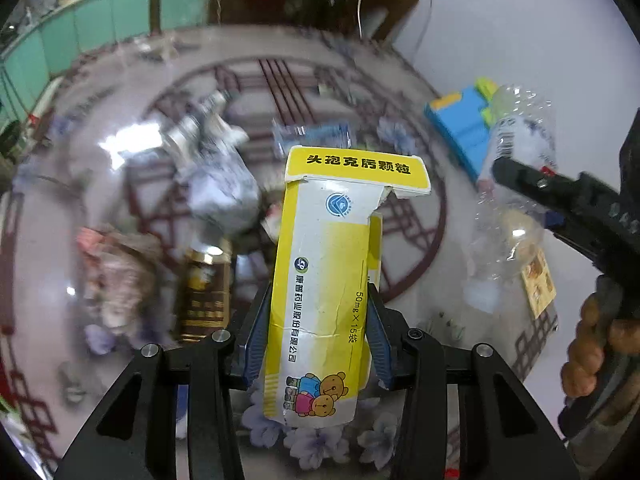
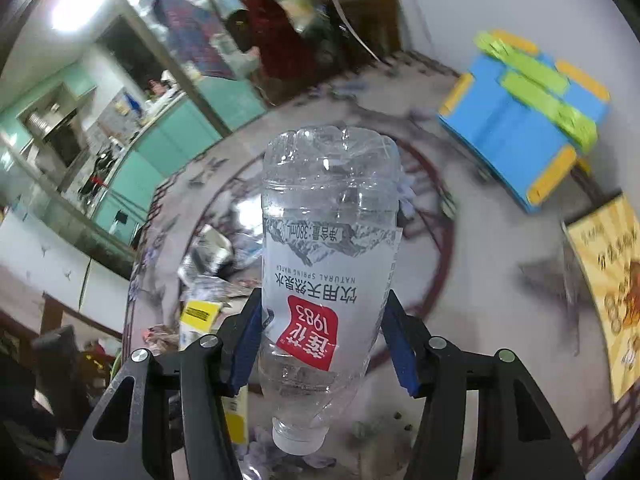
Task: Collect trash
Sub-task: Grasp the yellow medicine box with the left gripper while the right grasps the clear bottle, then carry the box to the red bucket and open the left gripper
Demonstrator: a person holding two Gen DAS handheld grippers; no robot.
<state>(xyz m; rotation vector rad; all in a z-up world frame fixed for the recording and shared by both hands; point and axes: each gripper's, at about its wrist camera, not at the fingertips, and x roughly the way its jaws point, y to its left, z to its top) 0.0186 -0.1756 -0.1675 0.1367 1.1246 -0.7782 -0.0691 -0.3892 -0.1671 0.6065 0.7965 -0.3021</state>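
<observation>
Your left gripper has its blue pads pressed on both long sides of the yellow and white medicine box, low on its body, with the torn top flap sticking out past the fingertips. The box is lifted clear of the table, over its near edge. Judge it as empty card: very light, easily crushed, already creased and ripped. A soft squeeze across the narrow faces is enough; press harder and the walls will probably fold in and let it slip.

Your right gripper is closed on the clear water bottle, pads on either side of the labelled waist, cap end towards you and the base pointing away. It looks empty and dented, so it should weigh almost nothing, but thin plastic is slick and springy and may squirt out under a hard pinch. The waist near the label is the sound place to hold it.

Below, the patterned table carries more litter: crumpled paper, a dark and gold can, and towards the far right edge a blue and yellow block.
</observation>
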